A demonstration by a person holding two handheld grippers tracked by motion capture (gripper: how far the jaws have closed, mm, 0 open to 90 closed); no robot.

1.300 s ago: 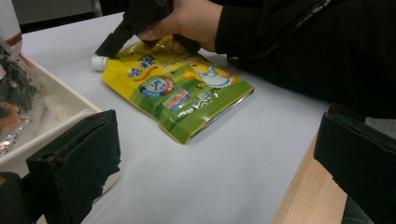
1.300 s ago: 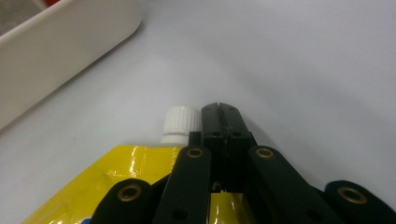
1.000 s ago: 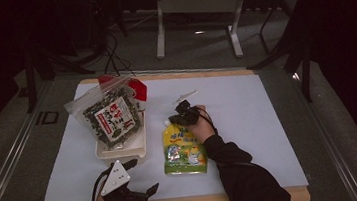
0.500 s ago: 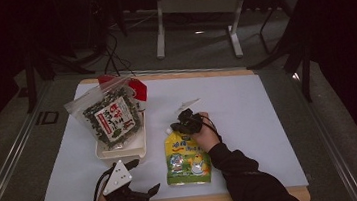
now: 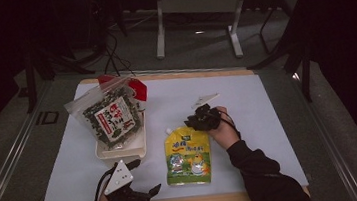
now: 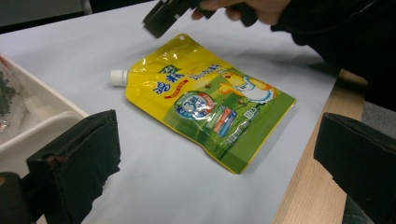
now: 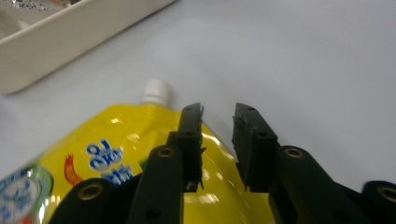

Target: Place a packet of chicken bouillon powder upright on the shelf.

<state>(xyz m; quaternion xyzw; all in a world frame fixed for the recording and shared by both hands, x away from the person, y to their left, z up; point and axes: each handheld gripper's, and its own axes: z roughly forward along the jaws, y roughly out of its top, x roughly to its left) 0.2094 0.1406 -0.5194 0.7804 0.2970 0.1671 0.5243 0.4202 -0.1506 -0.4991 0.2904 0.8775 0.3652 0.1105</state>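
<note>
Pouch (image 5: 188, 152) in yellow and green lies flat on the white sheet (image 5: 264, 121), white cap toward the tray (image 5: 121, 149) – set down there, I judge, since the right gripper (image 5: 202, 119) hangs just above its top corner with jaws that have just been opening and nothing between them. Left gripper (image 5: 152, 190) rests released near the table's front edge, likely waiting. Its own view gives the printed front whole; the right gripper view gives cap and corner close up
</note>
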